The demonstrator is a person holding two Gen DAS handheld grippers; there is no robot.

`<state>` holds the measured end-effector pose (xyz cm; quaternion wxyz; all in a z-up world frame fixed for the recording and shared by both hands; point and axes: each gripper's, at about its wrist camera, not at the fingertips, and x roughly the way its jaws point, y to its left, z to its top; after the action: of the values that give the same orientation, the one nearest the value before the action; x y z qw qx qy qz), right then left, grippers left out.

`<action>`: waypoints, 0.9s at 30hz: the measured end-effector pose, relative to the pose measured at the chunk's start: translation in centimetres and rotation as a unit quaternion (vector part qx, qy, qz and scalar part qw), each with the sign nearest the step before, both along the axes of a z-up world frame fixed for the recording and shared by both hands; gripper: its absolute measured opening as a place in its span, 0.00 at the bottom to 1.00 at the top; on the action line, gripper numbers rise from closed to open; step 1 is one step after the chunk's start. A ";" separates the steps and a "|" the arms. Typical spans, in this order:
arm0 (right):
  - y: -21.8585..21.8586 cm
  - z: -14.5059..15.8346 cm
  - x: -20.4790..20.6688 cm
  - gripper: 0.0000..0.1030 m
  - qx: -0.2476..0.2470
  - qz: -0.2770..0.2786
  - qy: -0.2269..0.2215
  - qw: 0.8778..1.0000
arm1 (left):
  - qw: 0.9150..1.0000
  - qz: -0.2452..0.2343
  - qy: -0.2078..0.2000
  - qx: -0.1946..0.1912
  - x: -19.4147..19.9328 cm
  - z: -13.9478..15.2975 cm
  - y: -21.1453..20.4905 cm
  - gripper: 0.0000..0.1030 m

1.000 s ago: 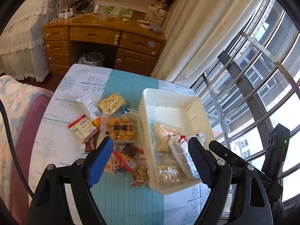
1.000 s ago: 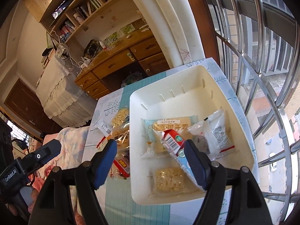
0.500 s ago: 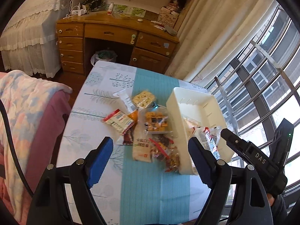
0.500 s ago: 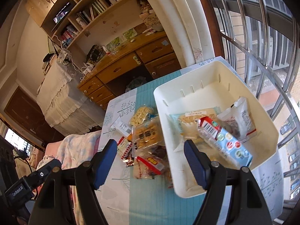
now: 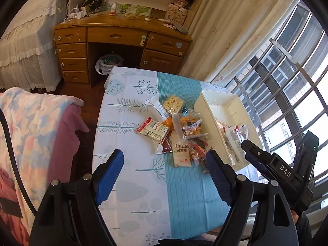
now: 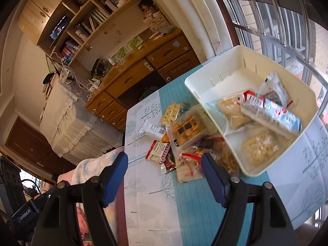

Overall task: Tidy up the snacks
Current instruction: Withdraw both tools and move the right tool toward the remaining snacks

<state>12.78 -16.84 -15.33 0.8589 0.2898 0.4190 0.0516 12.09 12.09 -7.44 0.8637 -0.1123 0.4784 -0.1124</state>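
A white bin (image 5: 217, 100) (image 6: 307, 100) stands on the table's right side with several snack packs inside, among them a blue-and-red tube pack (image 6: 272, 116) and a nut bar (image 6: 258, 149). A pile of loose snack packs (image 5: 180, 135) (image 6: 180, 141) lies on the table left of the bin. My left gripper (image 5: 165, 170) is open and empty, held above the table's near part. My right gripper (image 6: 165, 174) is open and empty, above the near edge of the pile. The right gripper also shows in the left wrist view (image 5: 256, 155) beside the bin.
The table (image 5: 127, 184) has a white leaf-print cloth with a teal stripe. A wooden desk (image 5: 123, 34) with drawers stands beyond it. A blanket-covered chair (image 5: 30, 127) is at the left. Barred windows (image 5: 287, 82) and a curtain are at the right.
Both grippers have pulled back and up from the bin; the table and snacks look smaller and farther. The right gripper has swung left, from over the bin to over the loose pile.
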 end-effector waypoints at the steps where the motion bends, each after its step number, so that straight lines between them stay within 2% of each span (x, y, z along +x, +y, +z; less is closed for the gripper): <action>1: 0.5 -0.2 -0.3 0.72 0.001 -0.005 0.003 1.000 | 1.000 -0.006 0.002 0.000 0.2 -0.1 0.3 0.79; 11: 3.2 -1.7 -2.3 0.72 0.011 -0.030 0.044 0.998 | 0.997 -0.060 0.046 -0.012 2.7 -2.6 2.1 0.82; 17: 3.4 -2.7 -2.6 0.72 0.011 -0.038 0.070 0.997 | 0.995 -0.063 0.073 -0.020 4.3 -4.1 1.8 0.85; 27: 2.1 -5.8 -0.6 0.72 0.047 -0.061 0.122 0.990 | 0.992 -0.074 0.102 -0.002 6.8 -5.6 0.6 0.90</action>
<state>12.17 -14.72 -21.17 0.7883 0.3592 0.4993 -0.0171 18.92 12.67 -13.03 0.7993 -0.0898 0.5709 -0.1647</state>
